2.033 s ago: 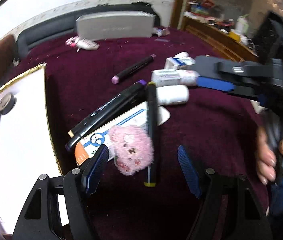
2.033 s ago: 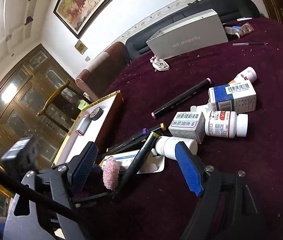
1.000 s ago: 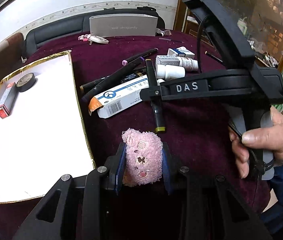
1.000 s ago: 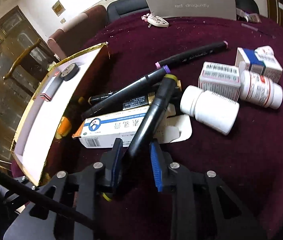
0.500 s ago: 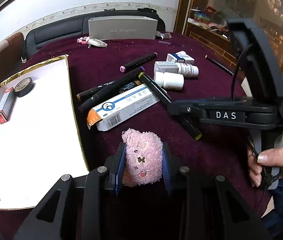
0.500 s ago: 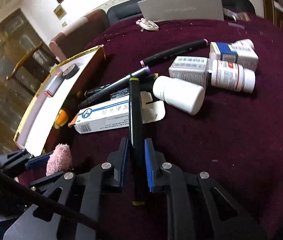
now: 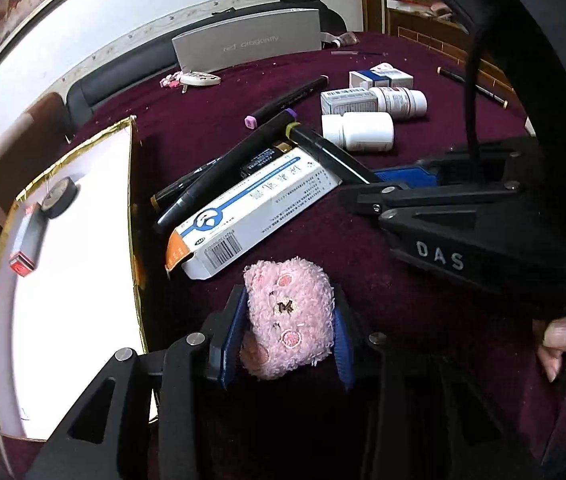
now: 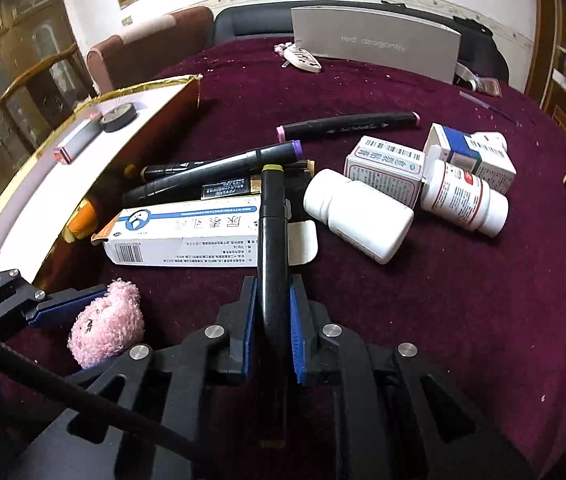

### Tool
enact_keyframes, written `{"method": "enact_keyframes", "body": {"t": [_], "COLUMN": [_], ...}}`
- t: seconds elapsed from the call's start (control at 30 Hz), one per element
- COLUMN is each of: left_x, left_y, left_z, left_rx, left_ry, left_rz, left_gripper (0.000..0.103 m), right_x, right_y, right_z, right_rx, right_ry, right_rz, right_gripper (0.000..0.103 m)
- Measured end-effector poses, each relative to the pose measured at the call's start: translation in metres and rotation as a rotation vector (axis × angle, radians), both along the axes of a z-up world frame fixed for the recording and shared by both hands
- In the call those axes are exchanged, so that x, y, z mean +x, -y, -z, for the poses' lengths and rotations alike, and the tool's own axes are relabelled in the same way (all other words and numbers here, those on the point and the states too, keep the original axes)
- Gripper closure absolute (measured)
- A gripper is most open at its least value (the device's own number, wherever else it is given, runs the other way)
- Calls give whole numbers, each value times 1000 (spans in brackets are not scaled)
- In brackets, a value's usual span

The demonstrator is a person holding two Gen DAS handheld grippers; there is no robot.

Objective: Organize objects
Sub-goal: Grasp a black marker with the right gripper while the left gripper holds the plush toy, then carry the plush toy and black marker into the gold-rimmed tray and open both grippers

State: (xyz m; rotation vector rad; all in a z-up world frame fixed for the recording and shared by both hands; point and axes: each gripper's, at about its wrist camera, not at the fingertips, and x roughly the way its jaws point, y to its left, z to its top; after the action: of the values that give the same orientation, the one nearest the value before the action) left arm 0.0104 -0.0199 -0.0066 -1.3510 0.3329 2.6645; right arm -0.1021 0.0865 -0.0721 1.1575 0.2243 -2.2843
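My right gripper [image 8: 271, 320] angles down, fingers clamped on a black marker [image 8: 272, 240] whose rear end is hidden. My left gripper [image 7: 287, 336] tilts over the surface [image 8: 463, 300], fingers easing apart around the pink plush toy [image 7: 289, 320].

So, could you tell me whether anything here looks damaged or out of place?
The long white carton lies with its orange end flap torn open, and markers are piled crookedly across it. Nothing looks spilled.

Dim indoor light, glare on the white tray [image 7: 83, 264], strong fisheye bending, dark blurred corners
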Motion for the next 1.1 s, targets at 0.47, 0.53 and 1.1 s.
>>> {"method": "enact_keyframes", "body": {"t": [0.47,0.53,1.1], "left_x": [3,6,19], "left_y": [10,14,50], "left_z": [-7,-12,-57], "left_rx": [111,168,331], "left_ry": [-20,-30,-135], "left_rz": [-12,-13,-56], "left_gripper": [75,75,75], "right_x": [2,2,14], "right_y": [-6,-16,-23], "right_z": [-6,-9,-22], "right_rx": [-59,-136,-286], "right_ry": [-29,-21,-77], "right_rz": [-3,-4,-37], "right_gripper": [91,91,91]}}
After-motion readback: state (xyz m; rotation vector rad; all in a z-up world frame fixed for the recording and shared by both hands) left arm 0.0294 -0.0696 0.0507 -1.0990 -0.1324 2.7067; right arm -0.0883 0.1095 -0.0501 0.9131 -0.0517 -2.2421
